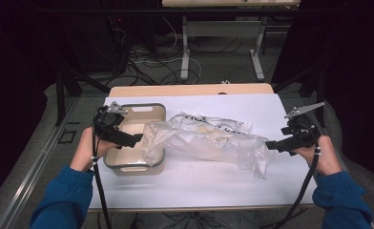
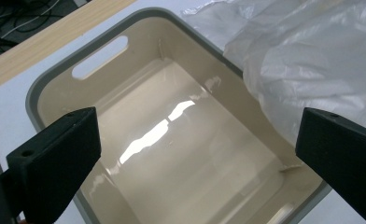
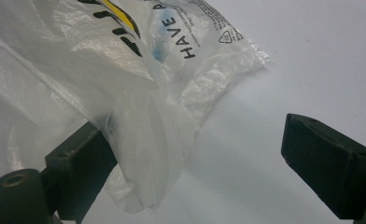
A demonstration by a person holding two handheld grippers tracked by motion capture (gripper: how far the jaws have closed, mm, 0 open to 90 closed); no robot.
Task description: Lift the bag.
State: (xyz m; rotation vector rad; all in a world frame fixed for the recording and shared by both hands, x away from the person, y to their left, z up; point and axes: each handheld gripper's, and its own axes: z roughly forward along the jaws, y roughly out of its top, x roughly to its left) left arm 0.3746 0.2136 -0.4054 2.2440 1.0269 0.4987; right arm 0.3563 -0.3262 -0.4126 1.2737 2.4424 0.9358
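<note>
White table | left gripper jaws apart over empty beige bin, frame left | right gripper jaws apart at clear plastic bag end, likely to spread it.

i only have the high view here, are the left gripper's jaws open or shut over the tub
Observer: Open. In the left gripper view the left gripper has its jaws wide apart above the tub, nothing between them.
Operator: anything in the tub
Observer: The tub's glossy floor is bare; the plastic bag only drapes over one rim.
Operator: and the right one, has it got the bag
Observer: No. The right gripper is open, with a bag corner lying against one jaw.
</note>
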